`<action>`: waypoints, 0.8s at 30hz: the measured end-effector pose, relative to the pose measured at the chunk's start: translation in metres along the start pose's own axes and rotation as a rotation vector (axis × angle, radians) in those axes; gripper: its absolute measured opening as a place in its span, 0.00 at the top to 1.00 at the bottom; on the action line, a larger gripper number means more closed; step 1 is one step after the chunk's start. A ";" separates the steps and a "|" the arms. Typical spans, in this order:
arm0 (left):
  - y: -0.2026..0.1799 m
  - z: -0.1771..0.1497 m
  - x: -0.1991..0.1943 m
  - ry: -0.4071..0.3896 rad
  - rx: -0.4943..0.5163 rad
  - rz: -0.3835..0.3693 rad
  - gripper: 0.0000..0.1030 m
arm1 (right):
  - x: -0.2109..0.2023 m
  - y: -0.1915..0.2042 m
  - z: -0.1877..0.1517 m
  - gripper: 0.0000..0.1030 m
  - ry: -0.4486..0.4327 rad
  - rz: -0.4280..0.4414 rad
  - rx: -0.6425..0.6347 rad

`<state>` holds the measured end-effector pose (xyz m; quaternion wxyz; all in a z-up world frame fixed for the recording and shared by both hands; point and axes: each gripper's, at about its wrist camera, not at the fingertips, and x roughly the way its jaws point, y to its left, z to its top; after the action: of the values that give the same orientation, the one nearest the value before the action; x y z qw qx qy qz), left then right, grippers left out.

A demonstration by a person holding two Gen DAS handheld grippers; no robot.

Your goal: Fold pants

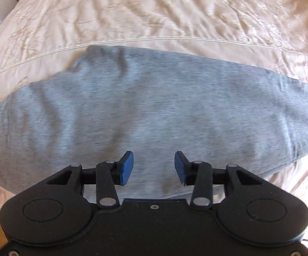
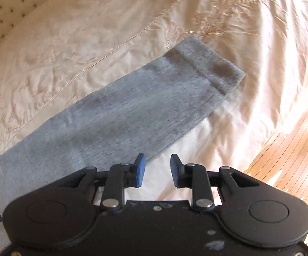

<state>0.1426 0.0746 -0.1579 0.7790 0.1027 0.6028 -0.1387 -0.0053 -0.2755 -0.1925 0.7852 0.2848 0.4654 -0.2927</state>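
Grey heathered pants point(image 1: 145, 111) lie flat across a cream bedspread point(image 1: 154, 15). In the left wrist view they fill the middle from left to right, and my left gripper point(image 1: 154, 167) is open and empty just above their near part. In the right wrist view one pant leg point(image 2: 115, 115) runs diagonally up to a ribbed cuff point(image 2: 209, 64) at the upper right. My right gripper point(image 2: 157, 169) is open and empty, over the near edge of that leg and the bedspread point(image 2: 90, 32) beside it.
A raised stitched seam point(image 1: 132, 41) crosses the bedspread just beyond the pants. A tufted headboard point(image 2: 11, 2) is at the upper left in the right wrist view. Wooden floor point(image 2: 292, 160) shows past the bed's right edge.
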 end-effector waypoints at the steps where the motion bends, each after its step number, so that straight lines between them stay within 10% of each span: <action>1: -0.023 0.007 0.003 0.002 0.020 -0.011 0.51 | 0.004 -0.019 0.012 0.72 -0.004 -0.008 0.025; 13: -0.221 0.078 0.048 0.018 0.266 -0.040 0.51 | 0.043 -0.117 0.098 0.68 0.014 0.051 0.112; 24: -0.241 0.120 0.096 0.126 0.212 0.076 0.48 | 0.069 -0.132 0.106 0.65 0.082 0.133 0.117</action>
<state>0.1923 -0.2004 -0.2190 0.7293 0.2158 0.6279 -0.1652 -0.0141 -0.4532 -0.2347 0.7652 0.3721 0.4596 -0.2545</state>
